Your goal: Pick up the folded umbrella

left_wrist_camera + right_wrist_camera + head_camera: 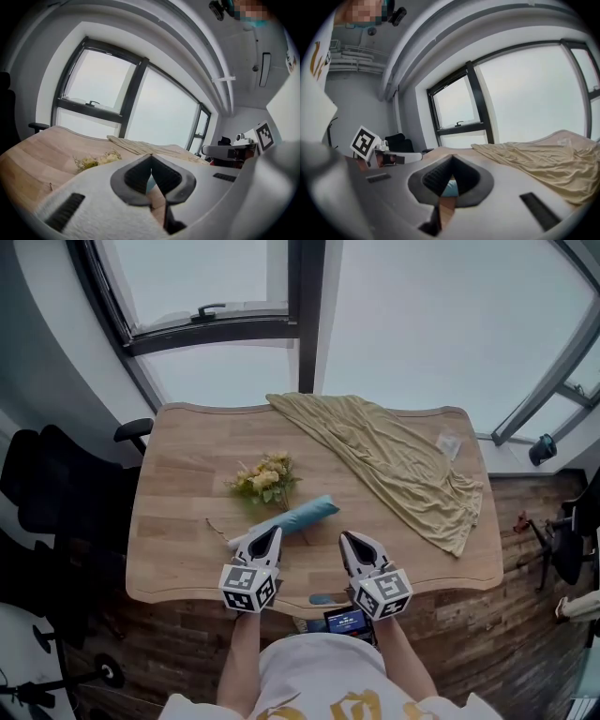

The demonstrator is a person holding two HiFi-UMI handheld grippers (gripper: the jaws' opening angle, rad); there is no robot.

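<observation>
Folded umbrella [286, 519]: teal, lies diagonally.
We've L gripper [270, 534] at its near end, R gripper [350, 540] beside; both jaws closed, nothing held.

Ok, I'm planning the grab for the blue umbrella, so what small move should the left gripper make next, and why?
Probably open the jaws of the left gripper: they meet tip to tip with nothing between them, while the folded umbrella lies just ahead on the table, its pale end nearest that gripper. Shut jaws cannot take it.

One folded umbrella [298, 515], one flower bunch [265, 476], one cloth [394, 460], two grippers [267, 534] [352, 540], perhaps one packet [449, 443]
</observation>
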